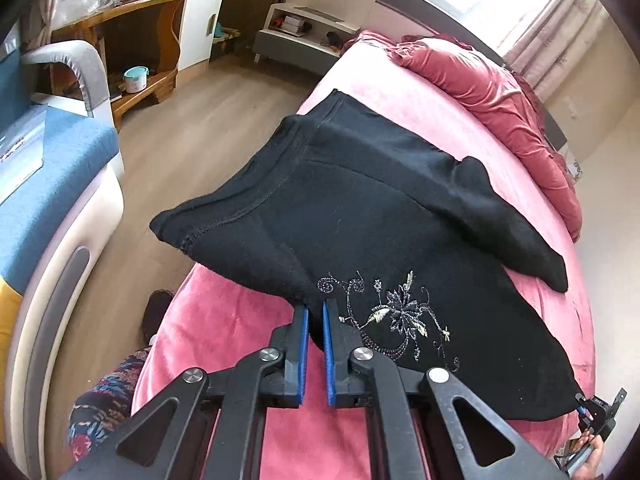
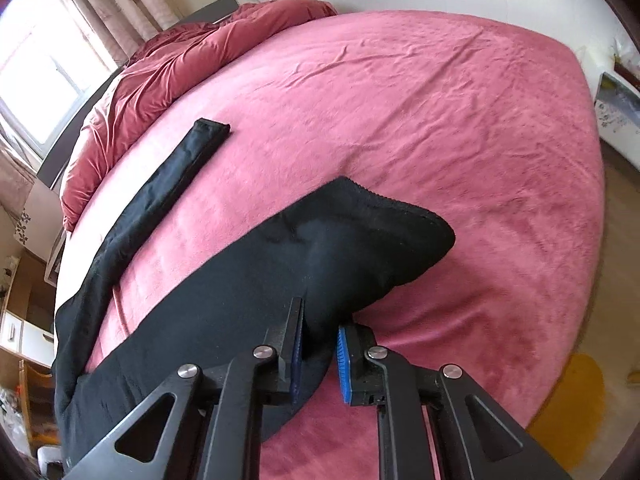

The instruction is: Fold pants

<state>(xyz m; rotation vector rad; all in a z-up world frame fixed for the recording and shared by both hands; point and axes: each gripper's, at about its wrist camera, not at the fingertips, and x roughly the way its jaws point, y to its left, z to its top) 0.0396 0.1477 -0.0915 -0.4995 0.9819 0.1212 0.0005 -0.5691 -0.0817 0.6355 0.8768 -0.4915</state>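
Left hand-held gripper point(image 1: 315, 308) clamped — right hand-held gripper point(image 2: 320, 320) clamped too.

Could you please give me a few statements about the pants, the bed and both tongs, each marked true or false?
1. The pants are black with embroidery near one edge. True.
2. The left tongs are wide open and clear of the fabric. False: the jaws stand nearly closed on an edge of the pants.
3. The pants lie on a pink bedspread. True.
4. The right tongs are empty. False: black fabric sits between the jaws.
5. The quilt bunched at the head of the bed is blue. False: it is dark pink-red.
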